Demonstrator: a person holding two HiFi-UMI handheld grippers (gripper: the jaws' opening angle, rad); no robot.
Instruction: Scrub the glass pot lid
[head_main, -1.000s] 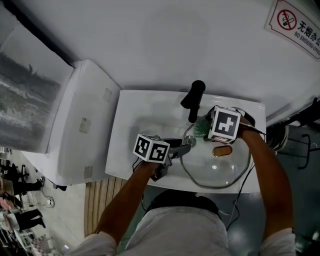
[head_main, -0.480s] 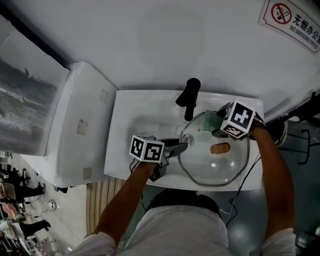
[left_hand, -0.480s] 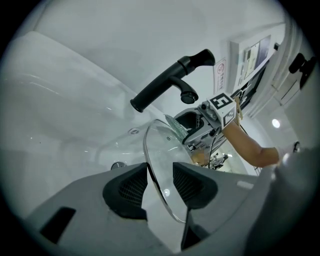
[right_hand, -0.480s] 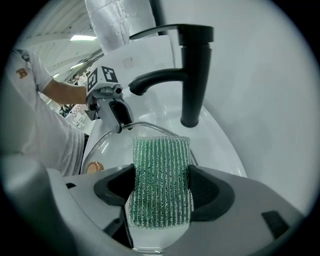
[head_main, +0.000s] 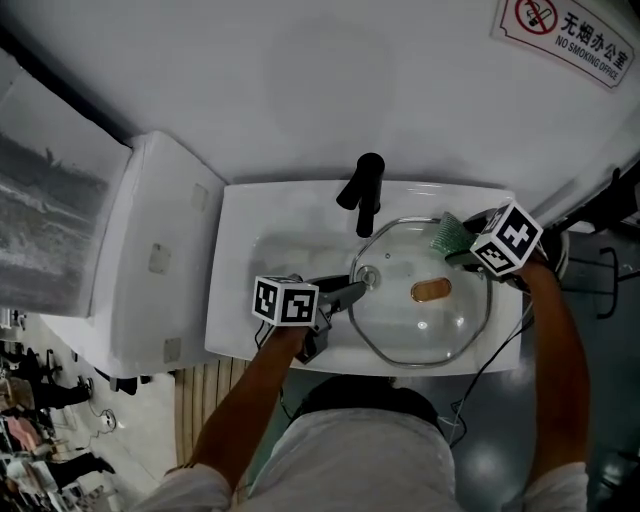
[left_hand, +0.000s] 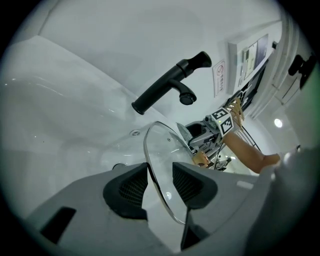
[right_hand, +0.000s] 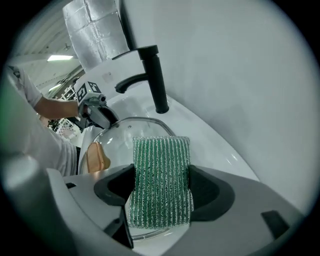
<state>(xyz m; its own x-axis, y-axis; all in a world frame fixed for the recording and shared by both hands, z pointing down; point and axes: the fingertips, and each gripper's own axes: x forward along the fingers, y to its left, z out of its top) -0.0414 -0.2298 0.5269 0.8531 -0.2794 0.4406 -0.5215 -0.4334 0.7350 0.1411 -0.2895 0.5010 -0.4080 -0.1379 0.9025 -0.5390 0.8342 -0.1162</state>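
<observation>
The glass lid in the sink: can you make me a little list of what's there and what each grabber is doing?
place: white sink with a black tap
lid: glass pot lid over the basin, with a brown handle on top
left gripper: jaws have just been closing, and the lid's rim is between them
right gripper: shut on a green scrubbing pad
pad position: at the lid's edge, on the side away from the left gripper
pad touching glass: cannot tell
</observation>
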